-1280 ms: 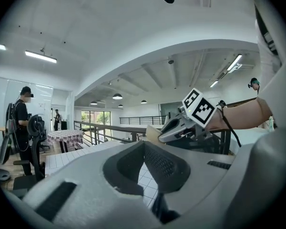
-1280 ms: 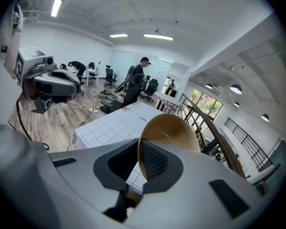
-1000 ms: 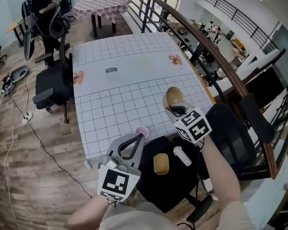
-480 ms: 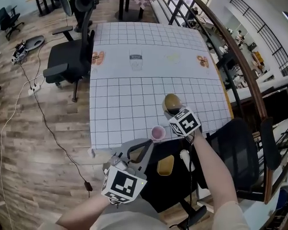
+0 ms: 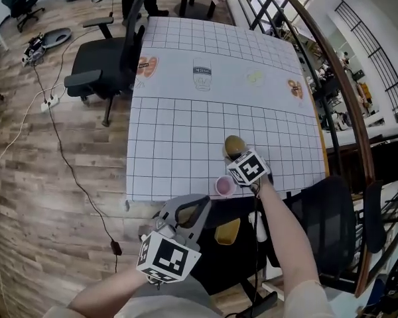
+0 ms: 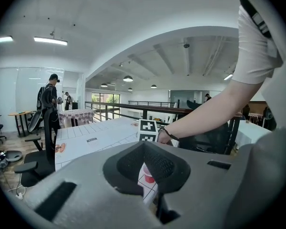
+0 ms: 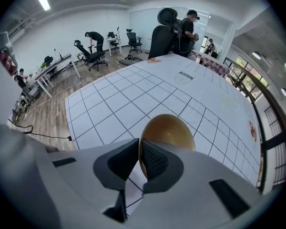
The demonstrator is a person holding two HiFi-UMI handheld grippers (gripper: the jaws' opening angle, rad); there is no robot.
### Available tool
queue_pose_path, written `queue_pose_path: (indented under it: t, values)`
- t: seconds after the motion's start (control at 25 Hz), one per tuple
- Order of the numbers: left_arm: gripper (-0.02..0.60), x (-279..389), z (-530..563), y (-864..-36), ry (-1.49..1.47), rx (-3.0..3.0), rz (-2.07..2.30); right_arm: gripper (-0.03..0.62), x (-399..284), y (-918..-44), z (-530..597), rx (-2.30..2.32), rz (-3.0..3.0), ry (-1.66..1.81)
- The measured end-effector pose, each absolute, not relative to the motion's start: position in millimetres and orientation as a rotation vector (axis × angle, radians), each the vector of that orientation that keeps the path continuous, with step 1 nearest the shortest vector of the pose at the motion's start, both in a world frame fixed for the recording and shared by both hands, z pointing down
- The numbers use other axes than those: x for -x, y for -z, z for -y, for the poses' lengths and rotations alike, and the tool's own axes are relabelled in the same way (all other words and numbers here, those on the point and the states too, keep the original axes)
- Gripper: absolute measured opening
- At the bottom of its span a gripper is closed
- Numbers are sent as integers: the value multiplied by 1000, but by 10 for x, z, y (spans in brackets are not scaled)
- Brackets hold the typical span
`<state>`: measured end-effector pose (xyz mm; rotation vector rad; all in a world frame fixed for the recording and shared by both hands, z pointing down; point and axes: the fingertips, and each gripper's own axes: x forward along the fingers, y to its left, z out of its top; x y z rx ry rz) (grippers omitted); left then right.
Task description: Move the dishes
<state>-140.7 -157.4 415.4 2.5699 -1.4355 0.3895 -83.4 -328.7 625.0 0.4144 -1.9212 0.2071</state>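
A golden-brown bowl hangs tilted just over the white grid-cloth table, near its front edge. My right gripper points steeply down and is shut on the bowl's rim; I cannot tell whether the bowl touches the cloth. A small pink cup stands on the cloth just left of that gripper. My left gripper hovers in front of the table edge, aimed at the cup, its tips together and nothing between them.
Below the table's front edge a black seat carries a yellow dish and a white object. A black office chair stands at the table's far left and a railing runs along its right side. People stand far off.
The right gripper has come down toward the cloth with the bowl in it, tilting further downward. The left gripper has sunk lower in front of the table. The pink cup has stayed put.
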Motion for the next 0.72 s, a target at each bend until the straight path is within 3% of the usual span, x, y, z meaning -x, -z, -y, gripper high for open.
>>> queue_pose_path:
  t: [0.56,0.6,0.68,0.72]
  values:
    - [14,1431,1383,-4107,-456,-2558,1450,32,763,-6367,3299,-381,1892,-191]
    - [14,1445,1357,-4103,-463,-2564,1450,40,792,-6365,3275,-378,1899,-210]
    - [14,1480,1299,-4116,-483,-2567,1449,125,842,-6362,3220,-378,1905,-223]
    - [14,1491,1274,-4111,-494,-2567,1452,127,852,-6350,3199,-380,1903,-207]
